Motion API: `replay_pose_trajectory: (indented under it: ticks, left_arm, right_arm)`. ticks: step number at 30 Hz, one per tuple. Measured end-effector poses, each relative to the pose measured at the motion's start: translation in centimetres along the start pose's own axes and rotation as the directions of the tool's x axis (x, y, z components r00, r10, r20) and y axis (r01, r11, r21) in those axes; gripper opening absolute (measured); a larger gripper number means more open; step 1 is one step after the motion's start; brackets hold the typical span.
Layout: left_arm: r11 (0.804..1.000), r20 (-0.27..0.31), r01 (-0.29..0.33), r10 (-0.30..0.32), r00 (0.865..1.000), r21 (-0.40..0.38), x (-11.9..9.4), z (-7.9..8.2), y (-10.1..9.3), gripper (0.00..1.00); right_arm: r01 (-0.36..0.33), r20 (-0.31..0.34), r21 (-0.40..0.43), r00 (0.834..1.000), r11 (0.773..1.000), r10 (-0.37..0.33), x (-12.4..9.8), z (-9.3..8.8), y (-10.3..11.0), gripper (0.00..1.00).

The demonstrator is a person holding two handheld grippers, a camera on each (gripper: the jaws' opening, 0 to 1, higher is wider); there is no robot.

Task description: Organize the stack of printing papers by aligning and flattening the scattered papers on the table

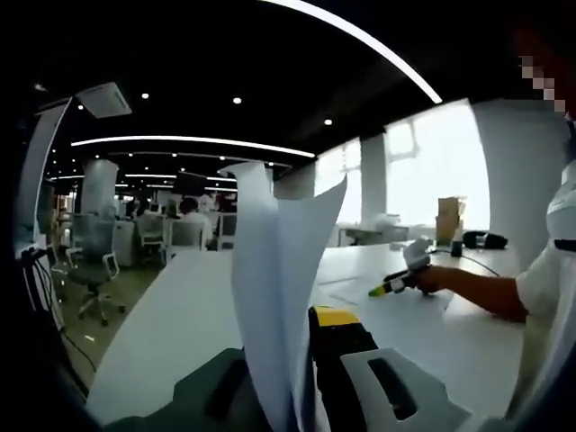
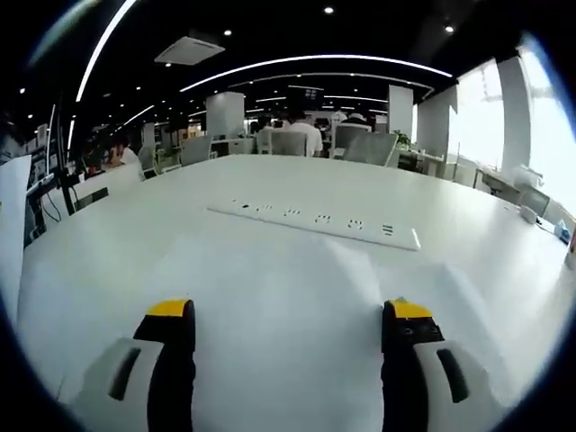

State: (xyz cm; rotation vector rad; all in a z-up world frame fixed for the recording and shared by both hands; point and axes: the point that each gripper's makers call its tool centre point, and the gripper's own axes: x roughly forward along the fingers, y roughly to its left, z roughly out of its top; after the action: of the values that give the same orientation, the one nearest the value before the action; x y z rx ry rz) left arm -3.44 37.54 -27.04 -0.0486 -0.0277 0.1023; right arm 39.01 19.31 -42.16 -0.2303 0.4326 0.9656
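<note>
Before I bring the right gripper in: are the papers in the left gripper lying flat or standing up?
Standing up. The papers rise on edge from between the left gripper's jaws, top corners curling apart.

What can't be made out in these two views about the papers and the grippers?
- Left gripper view: the upright white paper sheets hide the left gripper's left jaw; how many sheets it holds is unclear.
- Left gripper view: the right gripper, far off in a person's hand, is too small to judge its jaws.
- Right gripper view: a white sheet's edge is cut off by the rim.
- Right gripper view: markings on the white power strip are too small.
</note>
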Motion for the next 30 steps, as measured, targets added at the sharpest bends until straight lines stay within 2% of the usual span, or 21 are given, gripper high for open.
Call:
replay_pose_trajectory:
  ticks: [6,8,17,30]
  left_arm:
    - [1.0,0.006,-0.002,0.002,1.0,0.009,0.0,0.3,-0.1,0.06]
    - [1.0,0.007,-0.001,0.001,1.0,0.011,-0.1,0.4,-0.2,0.06]
    - [1.0,0.014,0.006,-0.006,1.0,0.023,0.2,0.8,-0.6,0.06]
    - [0.999,0.017,0.002,-0.003,1.0,0.035,0.0,1.2,-0.7,0.06]
  right_arm:
    - [0.001,0.008,0.001,1.0,1.0,-0.001,0.0,0.0,0.0,0.76]
    - [-0.002,0.007,0.001,1.0,1.0,0.002,-0.1,0.0,0.0,0.69]
    - [-0.002,0.03,0.002,1.0,1.0,0.002,-0.2,0.2,-0.2,0.63]
    - [-0.007,0.002,0.003,1.0,1.0,0.007,-0.4,0.1,-0.3,0.56]
